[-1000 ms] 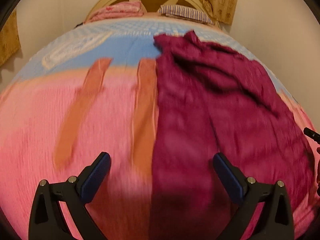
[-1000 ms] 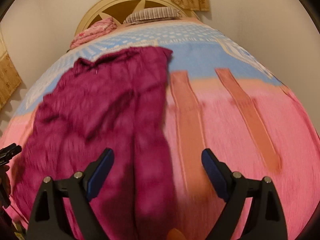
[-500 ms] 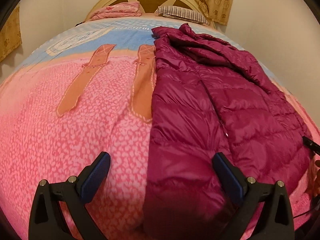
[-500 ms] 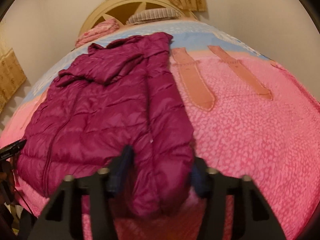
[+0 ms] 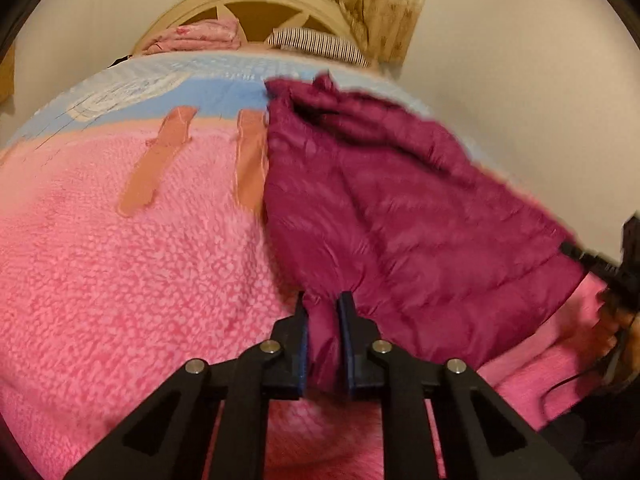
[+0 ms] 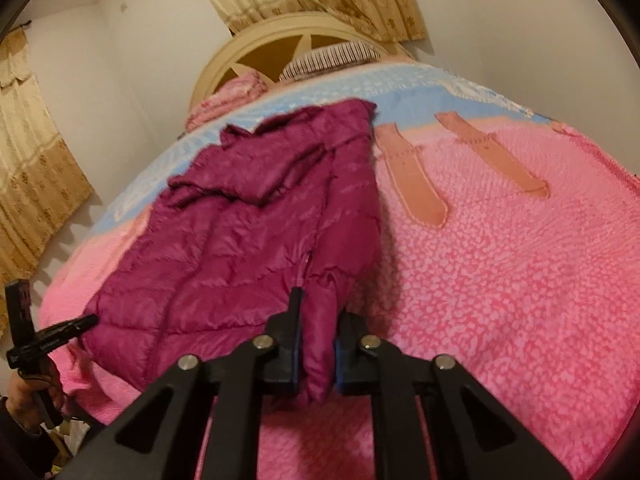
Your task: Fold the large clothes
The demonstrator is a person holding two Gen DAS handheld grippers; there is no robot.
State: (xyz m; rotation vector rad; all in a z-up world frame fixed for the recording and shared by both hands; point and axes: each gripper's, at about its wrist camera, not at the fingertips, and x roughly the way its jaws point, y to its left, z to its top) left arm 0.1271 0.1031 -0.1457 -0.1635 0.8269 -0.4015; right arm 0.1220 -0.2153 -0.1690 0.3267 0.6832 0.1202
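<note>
L gripper [image 5: 323,304] & R gripper [image 6: 316,312]: jaws nearly closed, each pinching the jacket [image 5: 400,208] hem. Rest of jacket lies spread on pink blanket [image 5: 120,280], collar toward pillows [image 6: 332,56] & headboard [image 6: 256,40].

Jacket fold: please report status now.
Left claw shut on jacket hem. Right claw shut on jacket too. Jacket on bed, nothing blocking.

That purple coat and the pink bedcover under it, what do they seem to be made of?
The purple coat looks like thin, slightly shiny synthetic shell over puffy filling: stitched quilt lines and soft sheen suggest a down-style jacket, though the filling is hidden. The pink bedcover looks like matte, nubbly plush or fleece, with a pebbled texture.
</note>
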